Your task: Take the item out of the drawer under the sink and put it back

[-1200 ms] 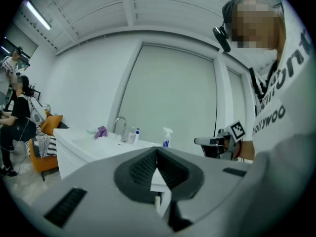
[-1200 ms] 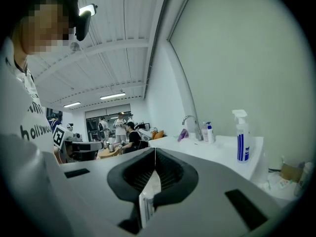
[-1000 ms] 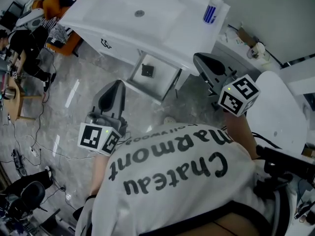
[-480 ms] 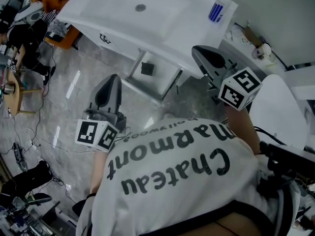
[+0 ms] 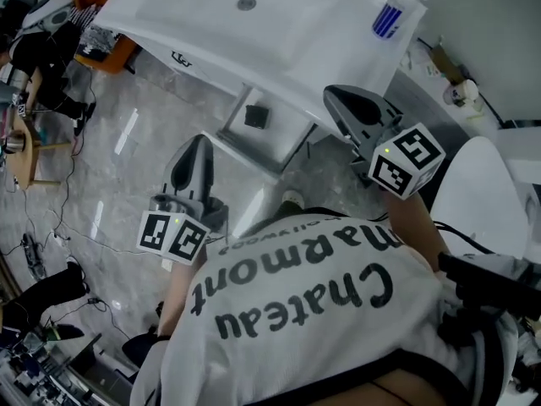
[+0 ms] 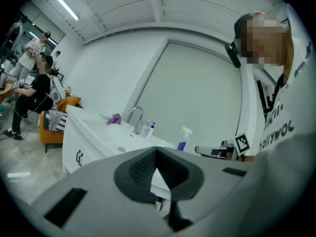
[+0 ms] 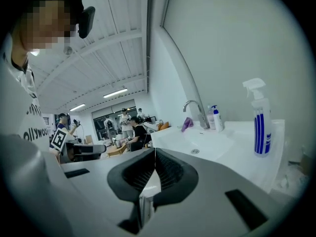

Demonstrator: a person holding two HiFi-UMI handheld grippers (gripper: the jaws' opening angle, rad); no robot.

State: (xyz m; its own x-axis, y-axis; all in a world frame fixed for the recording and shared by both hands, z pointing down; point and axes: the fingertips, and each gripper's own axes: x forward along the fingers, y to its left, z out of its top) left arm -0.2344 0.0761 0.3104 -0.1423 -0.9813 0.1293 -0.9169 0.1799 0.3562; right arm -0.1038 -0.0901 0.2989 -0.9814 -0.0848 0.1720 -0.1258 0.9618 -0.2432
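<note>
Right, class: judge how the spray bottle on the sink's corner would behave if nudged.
The spray bottle is tall and narrow, so it would probably tip rather than slide. It stands near the sink top's edge, so it might fall off.

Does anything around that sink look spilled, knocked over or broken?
Nothing stands out. The spray bottle stands upright at the counter's corner, the sink looks clean, and a purple cloth lies bunched by the tap, untidy at most. The left gripper and right gripper are shut, holding nothing.
</note>
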